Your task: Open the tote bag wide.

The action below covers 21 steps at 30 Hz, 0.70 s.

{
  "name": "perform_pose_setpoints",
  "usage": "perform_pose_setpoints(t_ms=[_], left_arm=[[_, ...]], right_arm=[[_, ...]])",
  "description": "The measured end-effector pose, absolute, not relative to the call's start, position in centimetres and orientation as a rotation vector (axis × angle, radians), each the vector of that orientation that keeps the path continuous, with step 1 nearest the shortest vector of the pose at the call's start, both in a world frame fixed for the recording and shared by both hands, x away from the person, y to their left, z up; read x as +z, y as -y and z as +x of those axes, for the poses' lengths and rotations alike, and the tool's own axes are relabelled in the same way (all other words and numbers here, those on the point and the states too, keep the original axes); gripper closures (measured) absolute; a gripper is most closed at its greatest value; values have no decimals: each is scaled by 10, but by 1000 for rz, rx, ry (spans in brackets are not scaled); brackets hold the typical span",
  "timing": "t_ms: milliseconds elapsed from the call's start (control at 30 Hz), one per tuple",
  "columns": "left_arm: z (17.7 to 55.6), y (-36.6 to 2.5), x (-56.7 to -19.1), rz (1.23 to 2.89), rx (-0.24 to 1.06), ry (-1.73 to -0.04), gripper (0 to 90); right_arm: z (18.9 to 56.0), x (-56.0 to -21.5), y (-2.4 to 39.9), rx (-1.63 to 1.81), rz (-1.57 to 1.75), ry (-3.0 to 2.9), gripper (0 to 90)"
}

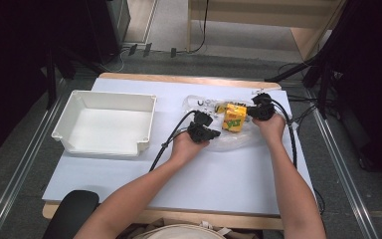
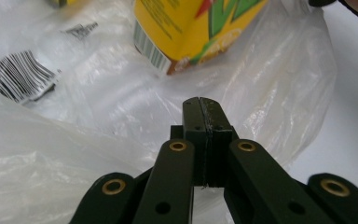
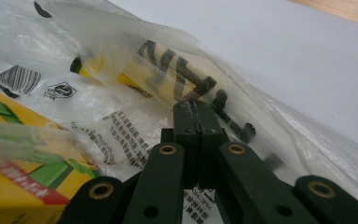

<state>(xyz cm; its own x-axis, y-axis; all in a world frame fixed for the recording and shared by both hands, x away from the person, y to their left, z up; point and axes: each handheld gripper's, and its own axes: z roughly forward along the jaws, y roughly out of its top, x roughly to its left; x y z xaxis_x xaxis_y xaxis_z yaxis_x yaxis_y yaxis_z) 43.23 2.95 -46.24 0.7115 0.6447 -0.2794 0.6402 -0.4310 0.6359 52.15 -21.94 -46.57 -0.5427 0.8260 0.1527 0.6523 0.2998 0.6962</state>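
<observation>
Carton stands on the clear bag, between the two grippers. In the left gripper view it's up and ahead of the jaws, a little off to one side; in the right gripper view it's low and to the side, close by the jaws, with a second yellow pack under film just past the tips.

Left gripper: jaws together, nothing visibly pinched, tips over loose film. Right gripper: jaws together too, tips on or just above printed film; can't tell if a fold is caught.

Looks like bag handling: open it or free the carton, with the white bin well off beyond the left gripper as the likely drop.

How to do it well:
- Open the jaws before contact; shut tips only push film around.
- Take one layer of film per gripper, on opposite sides of the carton, near an edge rather than mid-sheet.
- Pull apart low and slow; the film is slippery and the carton tips easily.
- Don't clamp the carton through the film.
- Keep the bag on the surface, cables clear.
</observation>
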Motion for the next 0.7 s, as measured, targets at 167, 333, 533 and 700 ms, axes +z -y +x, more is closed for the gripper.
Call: perform_pose_setpoints(t_ms=[167,333,533,700], left_arm=[[422,-32,-466,2191,-17,-955,900],[410,-34,-467,2219,-27,-920,900],[394,-40,-469,2234,-44,-885,900],[386,-45,-470,2232,-64,-873,900]], right_arm=[[527,-470,218,1040,1368,-2333,900],[534,-474,217,1018,1390,-2330,900],[541,-475,216,997,1402,-2325,900],[547,-473,212,975,1410,-2322,900]])
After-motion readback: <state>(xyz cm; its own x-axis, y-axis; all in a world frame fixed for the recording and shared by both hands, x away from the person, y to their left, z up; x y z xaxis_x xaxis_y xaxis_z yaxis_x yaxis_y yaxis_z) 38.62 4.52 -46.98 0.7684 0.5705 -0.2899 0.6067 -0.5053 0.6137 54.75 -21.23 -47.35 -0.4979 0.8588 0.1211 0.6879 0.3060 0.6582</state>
